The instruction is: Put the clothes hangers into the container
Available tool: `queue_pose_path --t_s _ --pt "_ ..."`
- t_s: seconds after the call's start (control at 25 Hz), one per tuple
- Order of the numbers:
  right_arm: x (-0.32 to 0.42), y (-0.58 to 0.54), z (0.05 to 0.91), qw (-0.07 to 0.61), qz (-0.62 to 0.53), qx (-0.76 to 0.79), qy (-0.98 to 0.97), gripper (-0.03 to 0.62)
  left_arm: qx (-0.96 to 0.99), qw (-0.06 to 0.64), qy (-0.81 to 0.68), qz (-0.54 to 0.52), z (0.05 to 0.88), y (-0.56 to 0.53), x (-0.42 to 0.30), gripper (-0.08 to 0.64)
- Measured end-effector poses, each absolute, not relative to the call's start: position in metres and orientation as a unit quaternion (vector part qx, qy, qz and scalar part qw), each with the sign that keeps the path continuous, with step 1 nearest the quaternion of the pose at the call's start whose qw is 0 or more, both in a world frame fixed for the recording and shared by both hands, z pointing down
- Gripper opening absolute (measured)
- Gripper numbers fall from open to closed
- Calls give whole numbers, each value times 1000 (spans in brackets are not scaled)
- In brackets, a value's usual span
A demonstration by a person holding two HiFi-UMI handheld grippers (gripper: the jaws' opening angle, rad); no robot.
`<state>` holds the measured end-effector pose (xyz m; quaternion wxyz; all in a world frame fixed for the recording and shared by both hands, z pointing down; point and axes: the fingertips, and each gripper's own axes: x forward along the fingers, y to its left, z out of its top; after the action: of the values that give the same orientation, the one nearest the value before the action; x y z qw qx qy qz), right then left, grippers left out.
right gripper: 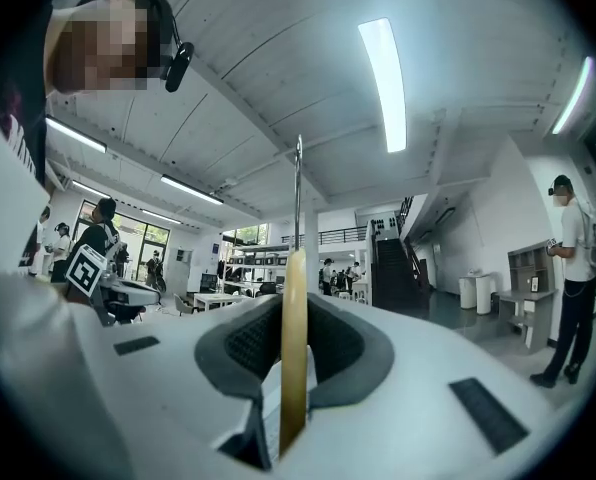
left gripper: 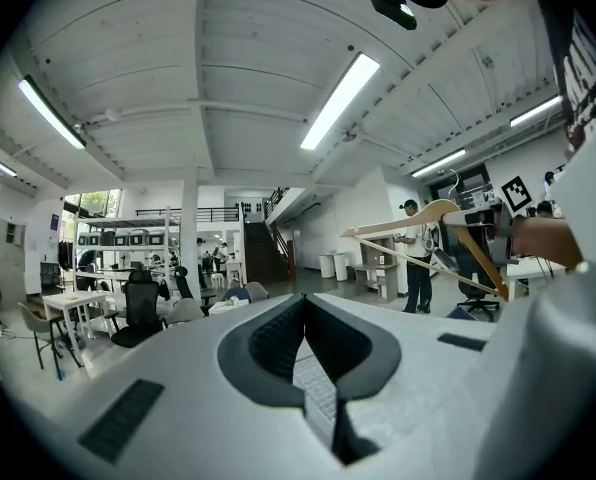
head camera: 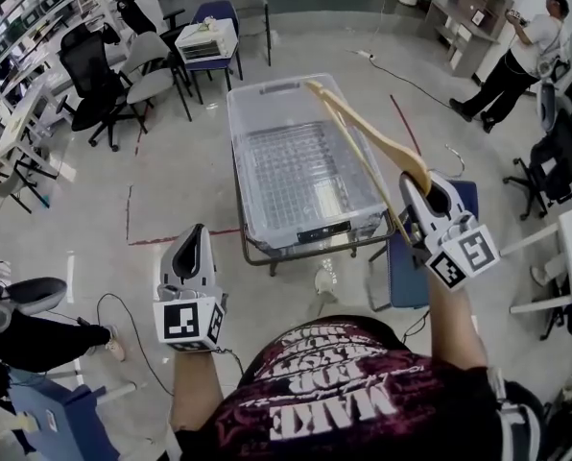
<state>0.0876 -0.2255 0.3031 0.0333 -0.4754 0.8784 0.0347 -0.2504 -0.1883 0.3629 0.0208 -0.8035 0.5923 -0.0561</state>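
Observation:
A clear plastic container stands on a low metal cart in the middle of the head view, and I see nothing inside it. My right gripper is shut on the thick end of a wooden clothes hanger. The hanger slants up and to the left above the container's right side. In the right gripper view the hanger stands edge-on between the jaws of the right gripper, its metal hook pointing up. My left gripper hangs shut and empty, near the container's front left corner. The left gripper view shows the hanger off to the right.
A blue seat stands just below my right gripper, beside the cart. Office chairs and a white box on a blue chair stand at the back left. A person stands at the back right. Cables and red tape lines cross the floor.

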Motion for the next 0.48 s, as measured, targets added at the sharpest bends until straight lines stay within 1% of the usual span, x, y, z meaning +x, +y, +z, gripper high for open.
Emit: queue_pose_path --t_s 0.28,0.48 --pt "88 -267 320 29 12 -468 883 61 -806 21 589 -54 365 -224 -237 6" --pt "85 -298 336 22 -6 -463 886 61 -808 0 588 -50 376 -257 -230 6"
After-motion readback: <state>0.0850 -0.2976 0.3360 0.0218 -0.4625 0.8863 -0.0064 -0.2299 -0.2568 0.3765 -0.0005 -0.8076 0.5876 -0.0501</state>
